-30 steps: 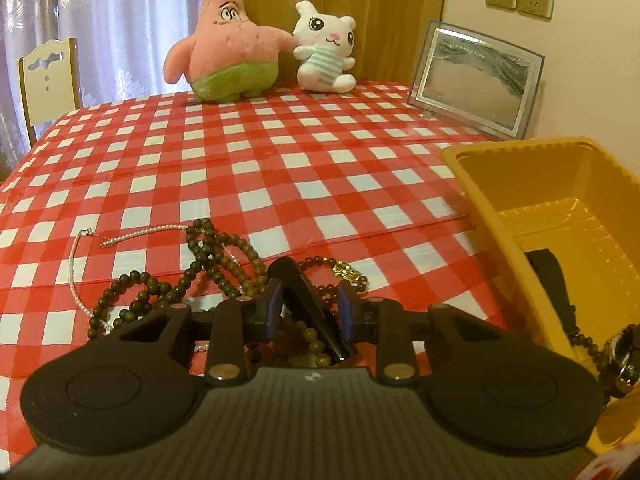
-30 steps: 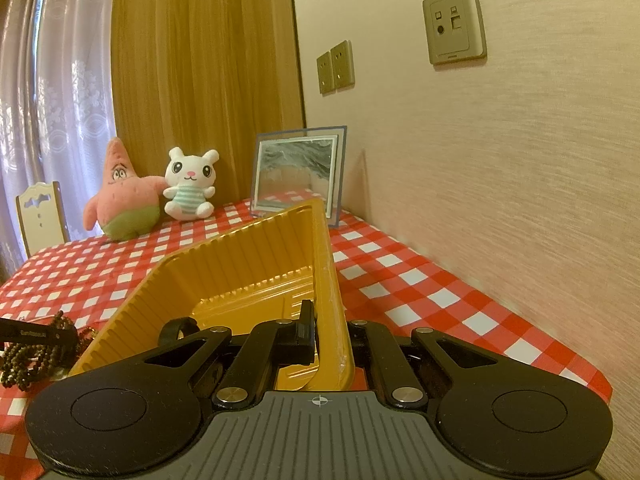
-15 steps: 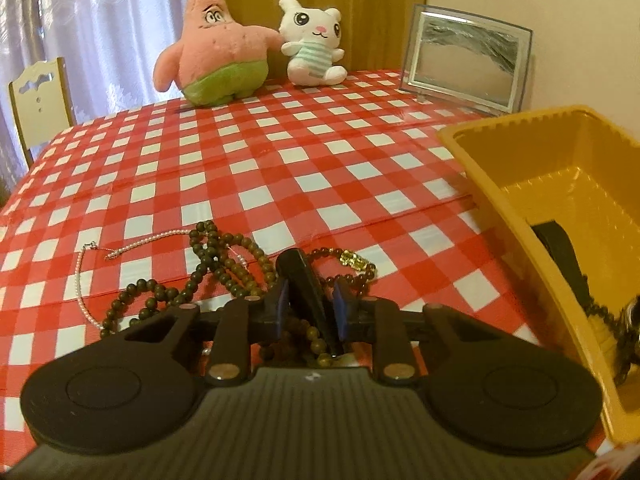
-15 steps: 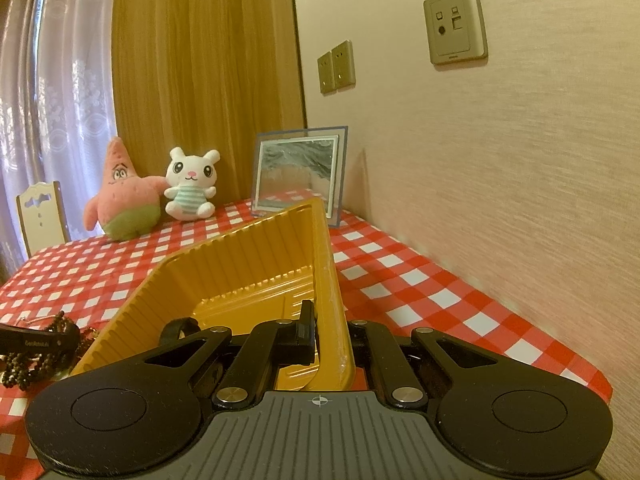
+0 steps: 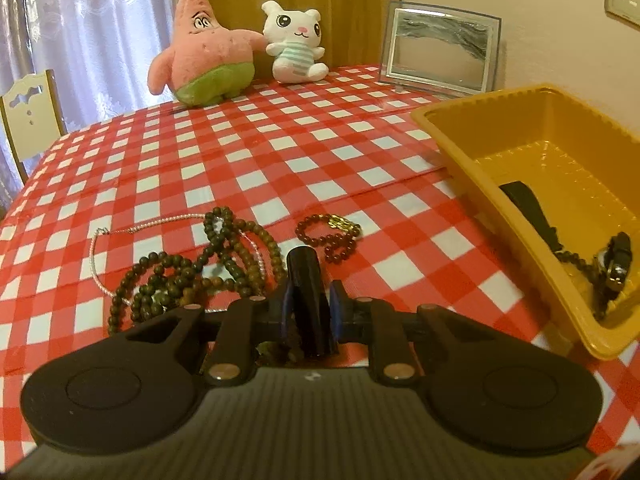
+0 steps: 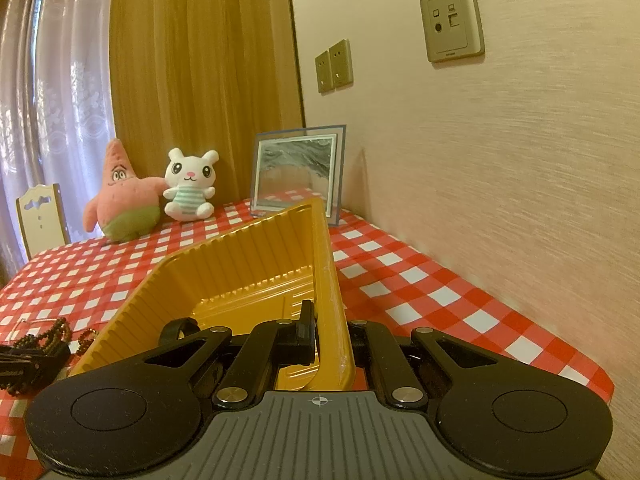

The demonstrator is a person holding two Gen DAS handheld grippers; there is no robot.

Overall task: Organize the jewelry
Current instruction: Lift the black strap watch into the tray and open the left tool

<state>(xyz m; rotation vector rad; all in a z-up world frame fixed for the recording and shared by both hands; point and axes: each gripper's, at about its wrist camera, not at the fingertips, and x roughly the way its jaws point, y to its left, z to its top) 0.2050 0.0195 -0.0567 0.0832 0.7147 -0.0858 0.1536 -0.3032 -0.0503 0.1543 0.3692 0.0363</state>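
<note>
A glossy red-and-white checked tabletop point(image 5: 328, 148) carries a tangle of jewelry: a long strand of round dark wooden beads point(image 5: 188, 268) heaped in loops, a thin pale pearl chain point(image 5: 96, 256) curving around its left side, and, just to the right, a small dark-red bead bracelet point(image 5: 328, 236) with a gold clasp. On the right stands a ribbed yellow plastic bin point(image 5: 480, 160) holding a black strap and a beaded piece in its near corner.

The left gripper point(image 5: 306, 276) has its fingers point(image 5: 304, 264) pressed together into one dark wedge, just near of the wooden beads and the bracelet. A few brownish beads show low between the finger bases – whether they are pinched is hard to make out.

The right gripper point(image 6: 326, 320) straddles the bin's near right wall, fingers point(image 6: 307, 320) closed onto the thin yellow rim; its right finger is hidden behind that wall. At the far edge sit a pink star plush point(image 5: 200, 56), a white bunny plush point(image 5: 296, 44) and a framed picture point(image 5: 440, 56).
</note>
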